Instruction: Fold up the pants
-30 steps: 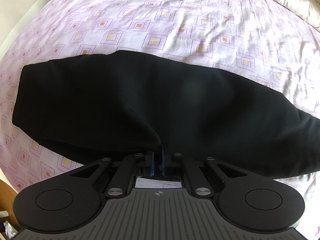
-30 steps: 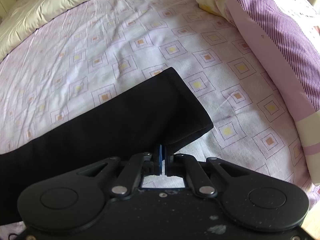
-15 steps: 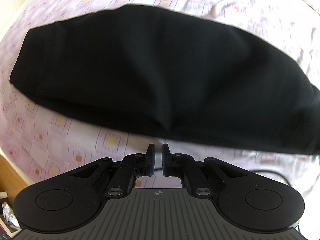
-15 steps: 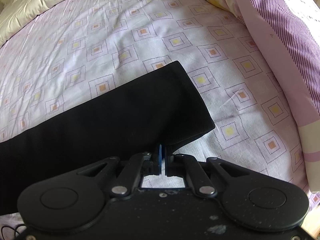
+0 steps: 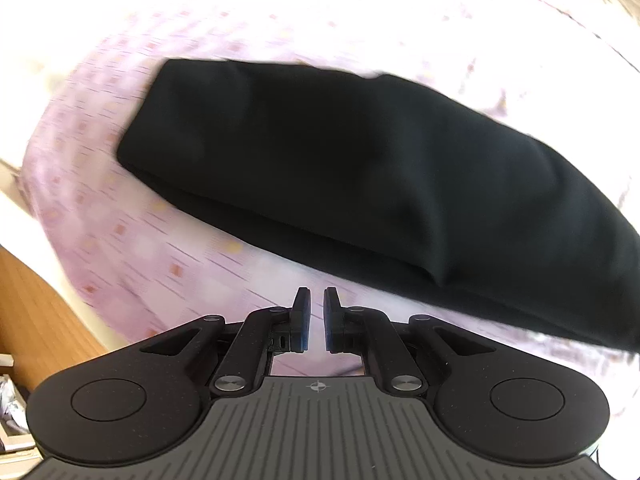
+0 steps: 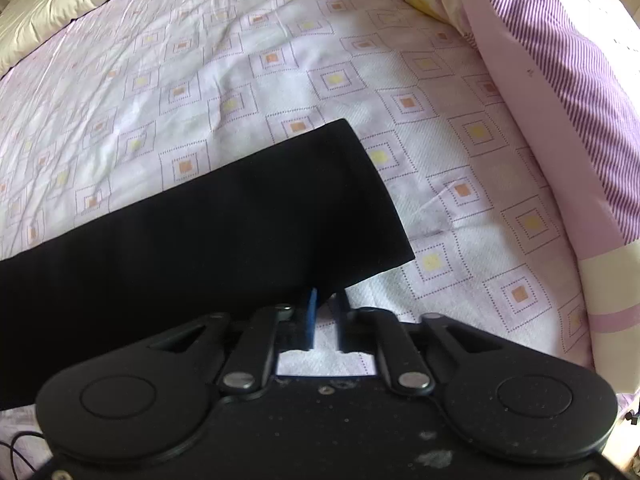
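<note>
Right hand-held gripper [image 6: 325,300] just opened around the pants [image 6: 200,232] hem.

1. Pants [image 5: 360,168]: black cloth, matt, smooth weave, no sheen; soft folds at the doubled edge. Same dull black at the leg end [image 6: 240,216].
2. Bedsheet [image 6: 280,60]: thin woven cloth, matt, lightly creased, printed with dotted squares.
3. Pillow [image 6: 560,92]: cloth case, matt, fine purple stripes beside a plain pink panel.
4. Quilt [image 6: 60,4]: cream cloth, puffy, soft-looking.
5. Left gripper [image 5: 314,320]: matt black plastic, finely speckled; ribbed grey panel; shiny metal pivot pins.
6. Right gripper [image 6: 324,316]: matt black plastic, dusty and scuffed; blue pad [image 6: 310,320], dull.
7. Bed frame [image 5: 36,312]: wood, visible grain, satin finish.
</note>
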Motion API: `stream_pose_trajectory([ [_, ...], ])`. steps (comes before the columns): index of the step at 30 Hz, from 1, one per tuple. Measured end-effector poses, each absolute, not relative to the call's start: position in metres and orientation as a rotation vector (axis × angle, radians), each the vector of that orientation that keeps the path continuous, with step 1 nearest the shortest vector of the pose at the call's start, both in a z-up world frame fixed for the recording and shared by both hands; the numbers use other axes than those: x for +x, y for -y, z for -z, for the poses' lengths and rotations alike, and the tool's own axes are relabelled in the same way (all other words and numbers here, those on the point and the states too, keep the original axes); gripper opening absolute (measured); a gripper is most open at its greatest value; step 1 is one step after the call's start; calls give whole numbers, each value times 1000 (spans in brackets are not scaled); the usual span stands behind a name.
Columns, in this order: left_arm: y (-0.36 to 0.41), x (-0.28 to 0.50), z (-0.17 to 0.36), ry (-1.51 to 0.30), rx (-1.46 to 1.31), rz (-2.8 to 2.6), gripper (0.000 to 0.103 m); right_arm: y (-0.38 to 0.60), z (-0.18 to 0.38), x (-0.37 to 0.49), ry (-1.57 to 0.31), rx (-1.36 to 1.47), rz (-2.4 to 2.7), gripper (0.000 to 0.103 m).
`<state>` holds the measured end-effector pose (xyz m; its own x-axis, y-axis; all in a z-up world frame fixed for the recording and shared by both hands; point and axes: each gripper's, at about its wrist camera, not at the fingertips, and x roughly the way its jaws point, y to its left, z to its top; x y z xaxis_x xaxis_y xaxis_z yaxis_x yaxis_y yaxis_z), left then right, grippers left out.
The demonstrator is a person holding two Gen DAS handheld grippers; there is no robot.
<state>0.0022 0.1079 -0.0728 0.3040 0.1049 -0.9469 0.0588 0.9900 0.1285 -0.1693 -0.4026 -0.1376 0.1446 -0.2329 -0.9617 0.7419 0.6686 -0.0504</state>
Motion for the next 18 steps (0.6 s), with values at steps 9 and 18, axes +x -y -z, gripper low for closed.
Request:
stream_pose_trajectory([
  [9,-143,31,67,-1247,173,-41,7,357,91,-167,-1136,447,677,30],
  [18,-158,70,76,-1257,239,107,7,209,68,-100,-1124,483,364,32],
])
